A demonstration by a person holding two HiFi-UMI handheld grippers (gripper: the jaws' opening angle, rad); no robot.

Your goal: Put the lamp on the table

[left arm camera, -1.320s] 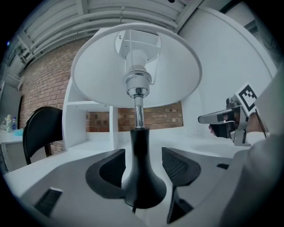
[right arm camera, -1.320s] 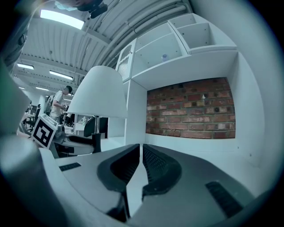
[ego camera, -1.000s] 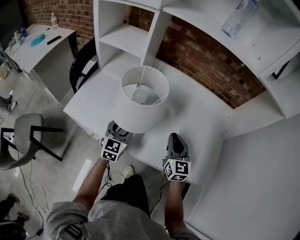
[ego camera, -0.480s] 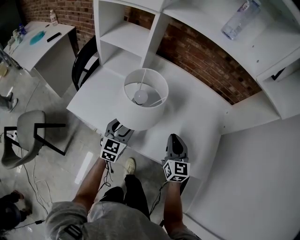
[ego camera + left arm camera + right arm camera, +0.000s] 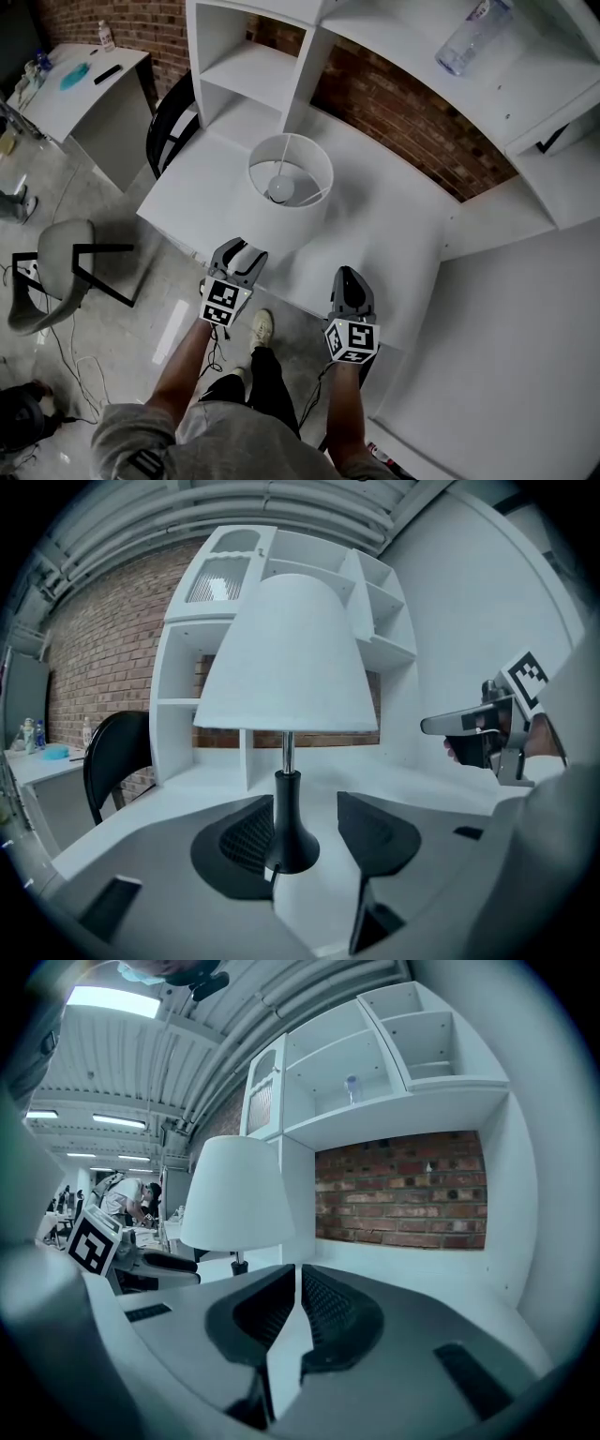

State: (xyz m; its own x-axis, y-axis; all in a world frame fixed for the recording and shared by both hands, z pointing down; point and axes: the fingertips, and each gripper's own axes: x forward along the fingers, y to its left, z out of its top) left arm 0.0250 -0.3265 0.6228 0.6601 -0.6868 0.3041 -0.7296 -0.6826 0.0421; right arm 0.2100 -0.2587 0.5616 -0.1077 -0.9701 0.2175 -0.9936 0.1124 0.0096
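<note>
left gripper (image 5: 239, 253): closing round lamp (image 5: 284, 667) base | right gripper (image 5: 349, 279): shut, empty (shade (image 5: 281, 220) hides base overhead)

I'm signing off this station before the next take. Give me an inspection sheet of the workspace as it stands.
Surface: white table, holding only the lamp.
Job's things: lamp upright on the table.
Clutter: nothing seen on the table; bottle on the shelf above.
Grippers: left gripper closing, lamp's base in the gap, pads not pressing it; right gripper shut, empty.
Cables: thin cord at the lamp's base; cables on the floor.
Surroundings: shelves, brick wall, black chair, grey chair, side table.
</note>
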